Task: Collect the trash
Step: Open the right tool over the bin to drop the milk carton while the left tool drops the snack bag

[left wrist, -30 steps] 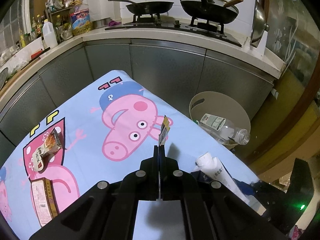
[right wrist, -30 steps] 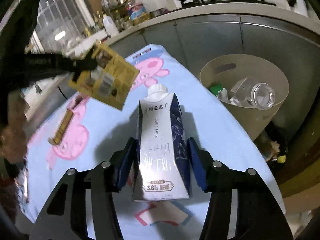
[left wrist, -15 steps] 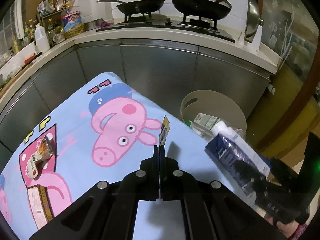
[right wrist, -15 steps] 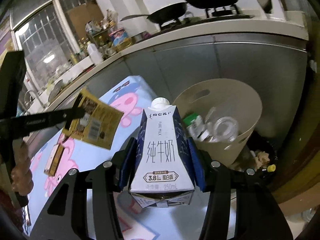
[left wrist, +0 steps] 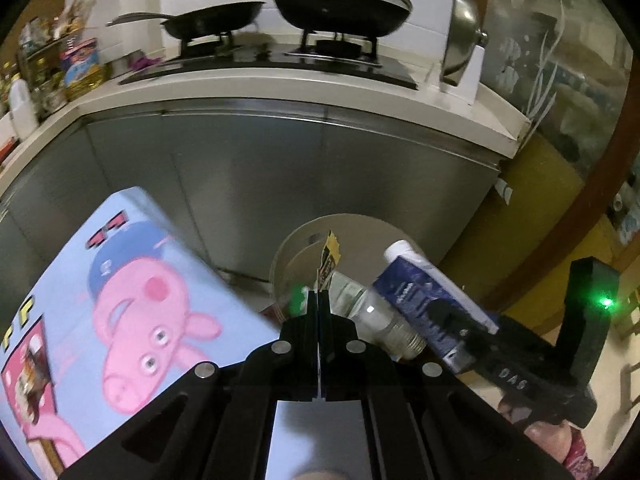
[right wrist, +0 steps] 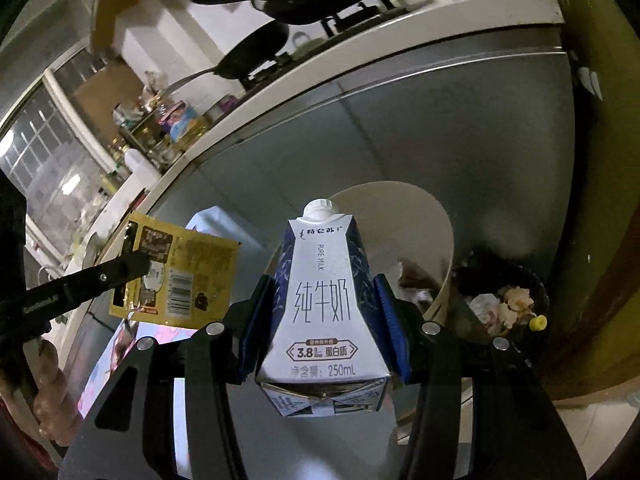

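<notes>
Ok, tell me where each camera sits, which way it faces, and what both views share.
Left wrist: on the left gripper, looking down along its shut fingers at the yellow sachet, over the beige bin beside the cartoon tablecloth.
Right wrist: on the right gripper, facing the bin past the clamped milk carton; a hand shows at lower left.
Shared: sachet, carton, bin, the stove pans, each other's gripper.

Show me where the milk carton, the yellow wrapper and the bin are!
milk carton [right wrist: 320,300]: right wrist view, on its white front panel.
yellow wrapper [right wrist: 188,276]: right wrist view, on its printed back by the barcode.
bin [right wrist: 404,216]: right wrist view, on its inner wall.
</notes>
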A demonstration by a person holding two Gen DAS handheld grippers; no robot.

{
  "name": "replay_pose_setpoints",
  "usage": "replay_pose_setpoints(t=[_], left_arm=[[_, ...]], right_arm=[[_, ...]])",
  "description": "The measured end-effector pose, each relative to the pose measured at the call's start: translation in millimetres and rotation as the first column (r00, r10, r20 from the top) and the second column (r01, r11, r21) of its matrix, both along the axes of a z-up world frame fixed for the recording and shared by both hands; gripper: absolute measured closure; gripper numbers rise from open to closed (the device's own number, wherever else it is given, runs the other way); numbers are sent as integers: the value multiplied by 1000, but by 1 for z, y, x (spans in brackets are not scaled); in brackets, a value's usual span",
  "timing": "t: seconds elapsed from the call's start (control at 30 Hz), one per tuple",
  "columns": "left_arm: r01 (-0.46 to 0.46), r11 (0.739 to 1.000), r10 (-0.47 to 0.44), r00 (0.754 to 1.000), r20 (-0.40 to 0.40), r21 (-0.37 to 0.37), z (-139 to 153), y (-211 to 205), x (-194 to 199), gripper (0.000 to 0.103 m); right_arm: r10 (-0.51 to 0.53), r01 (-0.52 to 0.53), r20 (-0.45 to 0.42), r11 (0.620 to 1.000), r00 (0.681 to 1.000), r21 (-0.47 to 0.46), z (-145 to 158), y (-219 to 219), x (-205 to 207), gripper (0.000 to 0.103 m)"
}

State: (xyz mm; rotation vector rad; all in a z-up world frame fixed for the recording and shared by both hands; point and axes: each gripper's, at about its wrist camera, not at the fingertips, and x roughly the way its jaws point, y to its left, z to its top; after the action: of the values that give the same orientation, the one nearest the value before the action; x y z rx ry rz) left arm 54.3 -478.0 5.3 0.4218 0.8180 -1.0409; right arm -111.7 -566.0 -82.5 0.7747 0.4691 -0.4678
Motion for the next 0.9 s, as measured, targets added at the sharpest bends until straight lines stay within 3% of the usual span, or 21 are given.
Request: replay_pose_setpoints(t=[0.27, 0.47, 0.5, 0.53, 0.6, 0.9], left_arm=[[9, 998, -7, 999, -36, 61, -40, -53, 9, 103], [-23, 994, 31, 997, -73, 104, -68, -63, 21, 102], [-29, 994, 38, 996, -77, 108, -72, -64, 23, 101], [-33, 993, 42, 996, -82, 116, -76, -66, 24, 99], [-44, 988, 58, 994, -88, 148, -82, -67, 26, 83], [-57, 990, 64, 996, -54, 128, -71, -56, 20, 83]], right_arm=[[-17, 17, -35, 1000, 999, -15, -14, -29, 21, 53], [-12, 13, -65, 1000, 998, 16, -24, -54, 41, 51], [-16, 18, -73, 1000, 997, 21, -27, -58, 44, 46], [-15, 17, -79, 1000, 997, 22, -29, -60, 47, 34], [-26, 27, -88, 1000, 996, 9, -30, -62, 50, 33], [-60, 59, -43, 998, 997, -23, -21, -42, 26, 34]])
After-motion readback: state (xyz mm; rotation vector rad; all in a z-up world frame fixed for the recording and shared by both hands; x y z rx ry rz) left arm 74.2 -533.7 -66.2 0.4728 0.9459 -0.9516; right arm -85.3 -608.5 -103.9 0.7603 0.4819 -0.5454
